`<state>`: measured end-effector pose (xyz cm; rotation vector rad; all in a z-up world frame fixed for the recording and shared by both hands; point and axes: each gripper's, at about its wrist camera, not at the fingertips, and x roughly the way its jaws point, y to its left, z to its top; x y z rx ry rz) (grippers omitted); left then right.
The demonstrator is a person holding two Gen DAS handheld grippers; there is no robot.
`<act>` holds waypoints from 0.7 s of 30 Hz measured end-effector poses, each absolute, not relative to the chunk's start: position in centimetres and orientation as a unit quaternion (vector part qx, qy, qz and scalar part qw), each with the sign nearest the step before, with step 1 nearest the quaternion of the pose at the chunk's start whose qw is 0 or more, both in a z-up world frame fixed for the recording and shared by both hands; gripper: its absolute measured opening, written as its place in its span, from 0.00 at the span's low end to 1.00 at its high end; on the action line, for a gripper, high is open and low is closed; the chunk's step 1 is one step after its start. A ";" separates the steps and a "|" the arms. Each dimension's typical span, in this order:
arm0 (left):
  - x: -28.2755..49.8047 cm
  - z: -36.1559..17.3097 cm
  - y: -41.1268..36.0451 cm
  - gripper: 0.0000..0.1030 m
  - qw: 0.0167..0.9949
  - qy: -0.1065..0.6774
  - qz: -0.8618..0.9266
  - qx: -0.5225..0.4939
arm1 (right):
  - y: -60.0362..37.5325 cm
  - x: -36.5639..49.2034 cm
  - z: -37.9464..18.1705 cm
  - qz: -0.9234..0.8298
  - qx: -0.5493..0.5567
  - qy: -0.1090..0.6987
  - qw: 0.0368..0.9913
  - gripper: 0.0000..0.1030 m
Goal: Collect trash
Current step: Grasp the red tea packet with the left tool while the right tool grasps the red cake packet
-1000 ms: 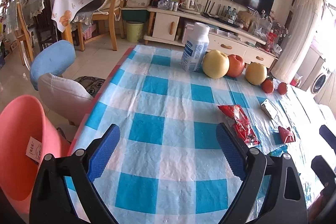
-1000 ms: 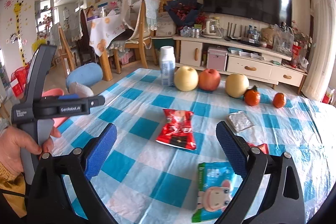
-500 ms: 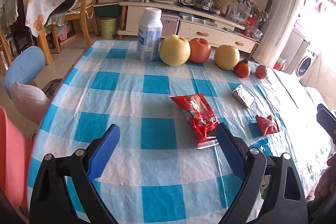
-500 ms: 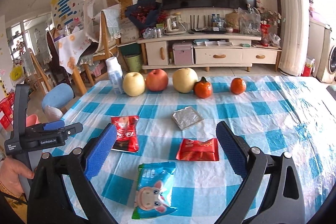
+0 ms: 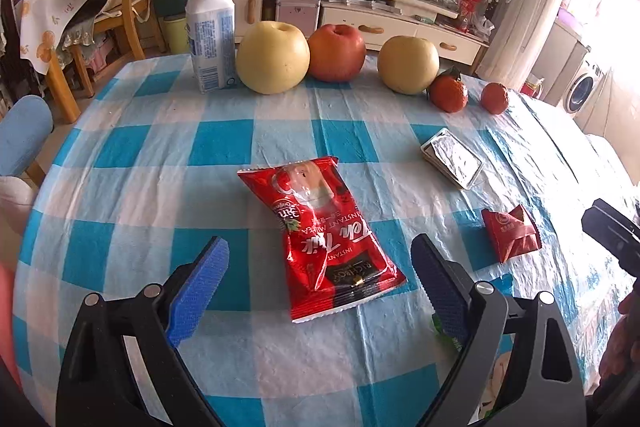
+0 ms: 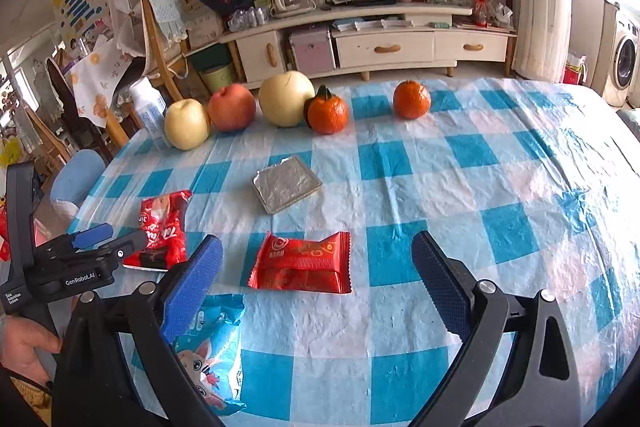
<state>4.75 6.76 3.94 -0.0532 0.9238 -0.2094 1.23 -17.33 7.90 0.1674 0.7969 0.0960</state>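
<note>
A long red snack packet [image 5: 320, 239] lies on the blue-checked tablecloth, its near end between the tips of my open, empty left gripper [image 5: 320, 283]; it also shows in the right wrist view [image 6: 162, 227]. A smaller red wrapper [image 6: 302, 263] lies just ahead of my open, empty right gripper [image 6: 316, 287]; it shows in the left view [image 5: 510, 233] too. A flat silver foil packet [image 6: 286, 183] lies farther back. A blue cartoon packet [image 6: 208, 347] lies under my right gripper's left finger.
A white bottle [image 5: 210, 31], two yellow pears [image 5: 274, 57], a red apple [image 5: 336, 53] and two oranges [image 6: 328, 113] line the table's far edge. Chairs stand to the left, a TV cabinet [image 6: 384, 47] behind. The left gripper's body [image 6: 60, 267] shows at the right view's left.
Both grippers have moved forward over the table and swung right. The long red packet now sits between my left fingers; the small red wrapper now lies ahead of my right gripper.
</note>
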 end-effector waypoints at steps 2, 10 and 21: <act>5.4 3.3 6.0 0.89 0.887 0.452 -0.096 -0.017 | -16.9 2.0 7.1 0.054 0.074 0.401 0.911 0.93; 7.6 1.6 5.2 0.89 0.880 0.468 -0.076 -0.004 | -16.0 4.4 4.4 0.060 0.068 0.442 0.892 0.93; 9.2 0.7 4.9 0.89 0.879 0.472 -0.066 0.001 | -15.2 5.9 2.4 0.068 0.064 0.463 0.881 0.93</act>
